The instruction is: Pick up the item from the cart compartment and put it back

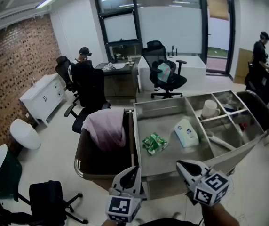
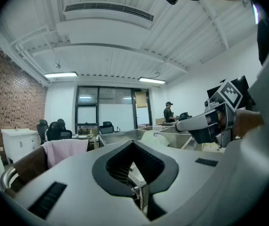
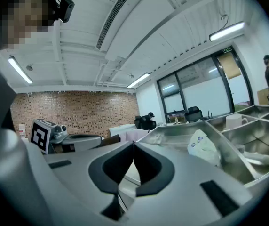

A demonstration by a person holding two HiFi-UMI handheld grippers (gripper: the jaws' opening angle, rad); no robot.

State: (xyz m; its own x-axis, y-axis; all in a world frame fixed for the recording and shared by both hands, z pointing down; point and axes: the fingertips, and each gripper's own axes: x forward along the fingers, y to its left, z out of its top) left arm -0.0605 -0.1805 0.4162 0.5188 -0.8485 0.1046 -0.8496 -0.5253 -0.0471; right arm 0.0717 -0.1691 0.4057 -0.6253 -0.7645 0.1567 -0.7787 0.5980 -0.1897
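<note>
1. Here, a steel cart [image 1: 165, 105] is seen from above, with one large compartment on its left and several smaller compartments on its right.
2. A green packet [image 1: 154, 143] is found lying flat on the floor of the large compartment, toward its near side.
3. A white pack with blue print [image 1: 186, 133] lies just to the right of the packet, close to the divider; the two are not seen to touch.
4. A white mug [image 1: 210, 109] is stood in a far compartment on the right; the contents of the other small compartments cannot be made out.
5. A brown bin [image 1: 79, 154] is set against the cart's left side, and a pink cloth [image 1: 107, 128] is draped over its far rim.
6. The left tool [image 1: 133, 172] is held level at the cart's near edge, close to where bin and cart meet. In the left gripper view its jaws are seen clenched together with nothing between them.
7. The right tool [image 1: 181, 165] is held beside it, at the near edge of the large compartment, and is aimed toward the white pack. Its jaws are likewise pressed together and empty.
8. Neither the packet nor the pack is touched by either tool; both lie farther in.
9. Behind the cart, a black office chair [image 1: 165, 74], a seated person [image 1: 83, 55] and a brick wall [image 1: 12, 65] on the left are seen.
</note>
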